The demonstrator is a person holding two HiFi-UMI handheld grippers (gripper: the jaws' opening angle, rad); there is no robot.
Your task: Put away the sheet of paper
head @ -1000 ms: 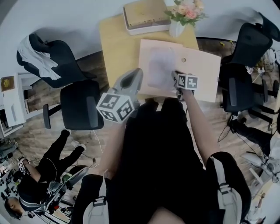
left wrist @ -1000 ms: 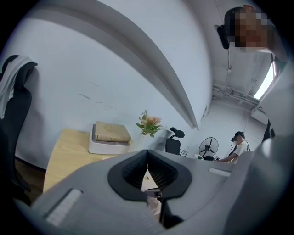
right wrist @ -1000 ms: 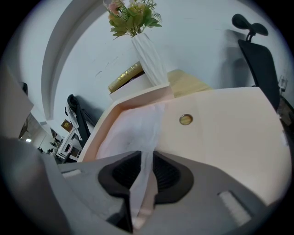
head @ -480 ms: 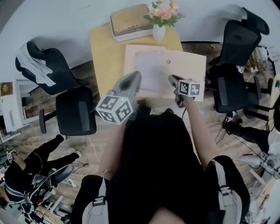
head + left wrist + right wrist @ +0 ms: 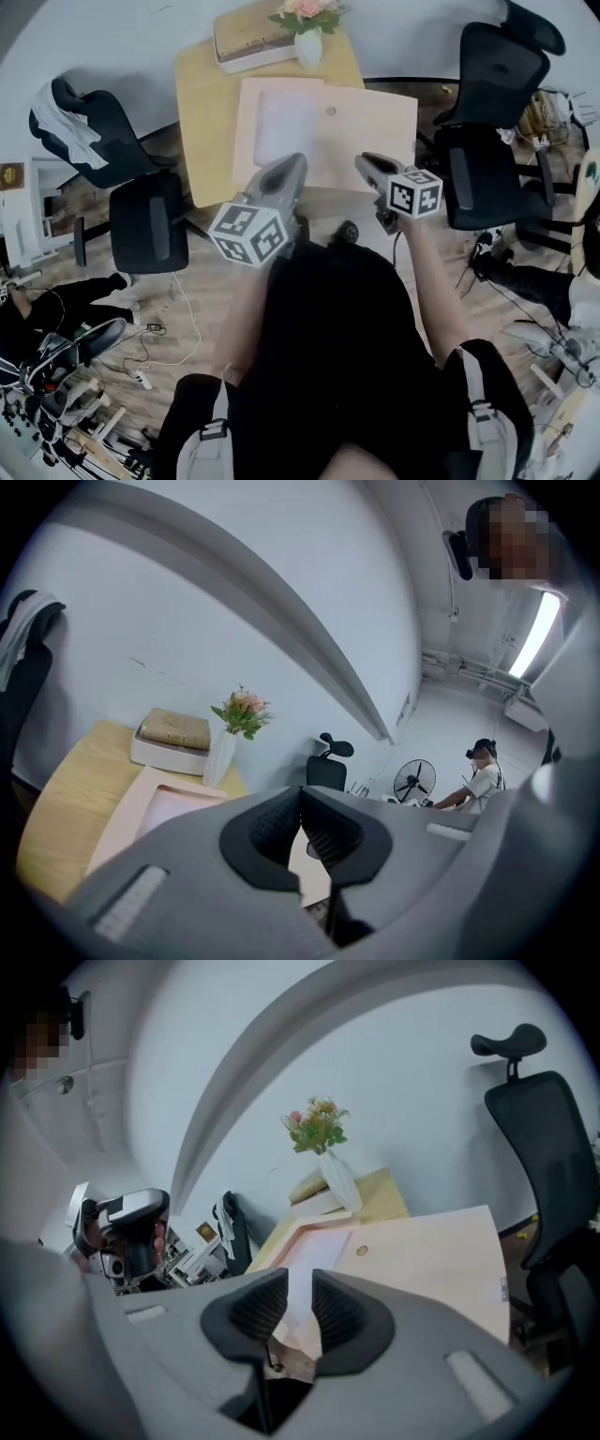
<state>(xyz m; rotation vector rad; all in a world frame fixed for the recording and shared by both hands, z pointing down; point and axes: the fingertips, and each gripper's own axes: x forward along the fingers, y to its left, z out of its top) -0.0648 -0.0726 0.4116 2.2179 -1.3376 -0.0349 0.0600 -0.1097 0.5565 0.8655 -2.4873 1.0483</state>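
A pale pink folder (image 5: 370,131) lies spread open on the wooden table (image 5: 202,112). The white sheet of paper (image 5: 286,127) rests flat on its left half. Both grippers hover off the table's near edge, over the floor, touching nothing. My left gripper (image 5: 294,163) has its pads pressed together, empty. My right gripper (image 5: 364,161) shows a narrow gap between its pads with nothing in it. The left gripper view looks over the folder (image 5: 131,803) and sheet (image 5: 178,808). The right gripper view shows the folder (image 5: 427,1251) and sheet (image 5: 317,1246) beyond the jaws.
A white vase of flowers (image 5: 307,39) and a white tray holding a book (image 5: 246,37) stand at the table's far edge. Black office chairs stand right (image 5: 487,159) and left (image 5: 150,230) of the table. A person (image 5: 52,305) sits on the floor at left.
The right gripper has come off the folder, and both grippers have drawn back from the table. The table now lies farther away. The sheet and folder stay where they were.
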